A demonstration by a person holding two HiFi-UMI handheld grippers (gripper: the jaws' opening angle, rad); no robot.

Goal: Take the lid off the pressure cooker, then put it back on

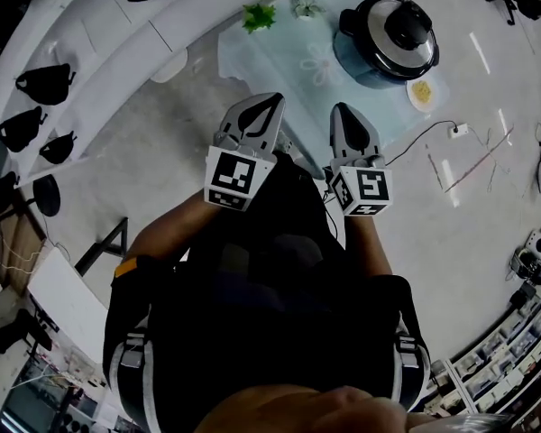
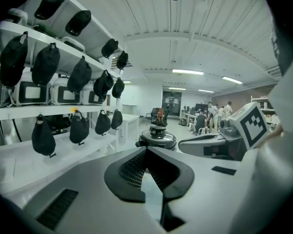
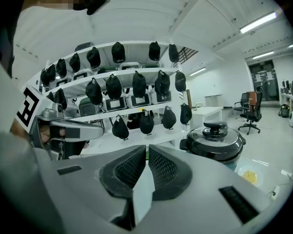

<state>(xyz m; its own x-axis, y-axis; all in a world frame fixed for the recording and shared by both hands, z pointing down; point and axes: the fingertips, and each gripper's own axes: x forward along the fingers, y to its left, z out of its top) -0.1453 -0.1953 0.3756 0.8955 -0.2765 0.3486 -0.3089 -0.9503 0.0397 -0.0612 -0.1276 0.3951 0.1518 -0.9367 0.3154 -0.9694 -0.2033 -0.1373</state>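
Pressure cooker sits at the far right end of the pale-blue table, upper right of the head view. Its lid is on, black knob up.

- Nearest me: left gripper and right gripper, side by side at centre frame, short of the table edge and well apart from the pot.
- Each gripper view shows its pads tip to tip with nothing between them. Both are closed and empty.
- Step in hand, as I read it: the approach.
- Note to self: open the jaws before reaching the lid, not over it. Come in from the near side, one gripper for the knob, the other steadying a side handle.
- Mind the small dish of yellow food just beside the base.
- Beyond it, the cord trails across the floor.
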